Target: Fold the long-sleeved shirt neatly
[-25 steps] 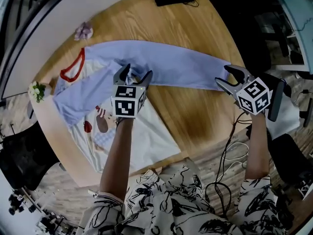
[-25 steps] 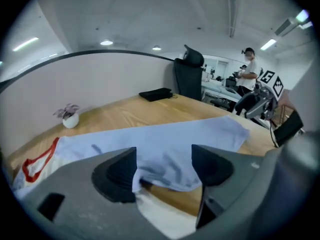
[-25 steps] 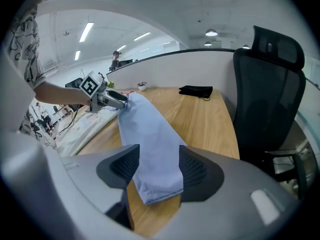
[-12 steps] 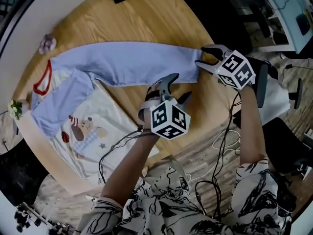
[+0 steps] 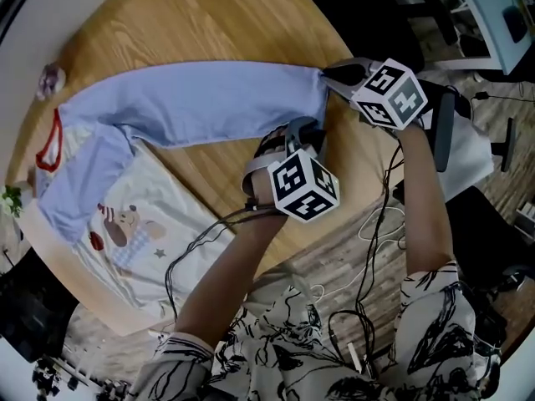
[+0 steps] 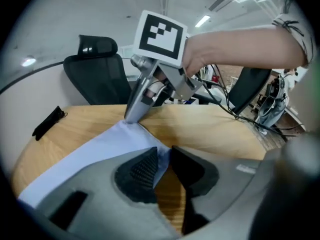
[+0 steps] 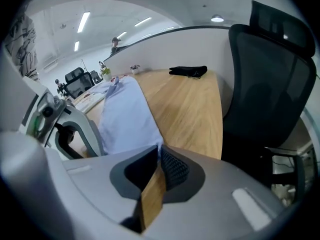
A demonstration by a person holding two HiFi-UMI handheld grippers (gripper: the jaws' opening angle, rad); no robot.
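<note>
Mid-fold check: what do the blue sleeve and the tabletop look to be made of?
The sleeve: thin cloth, probably cotton, matte light blue; it lies limp with soft creases. The tabletop: wood or wood-look laminate, smooth with a slight sheen; straight grain lines show, but solid or veneer I cannot tell.

Ceiling strip lights [image 7: 82, 21] give bright, even indoor light, and shadows on the table [image 5: 209, 23] are soft and short. The pale shirt [image 5: 192, 98] is evenly exposed. The head view bends strongly toward its edges and darkens in the corners. Both gripper views sit inside a round black border. Their nearest foreground is out of focus, and the left one smears at its right edge.
</note>
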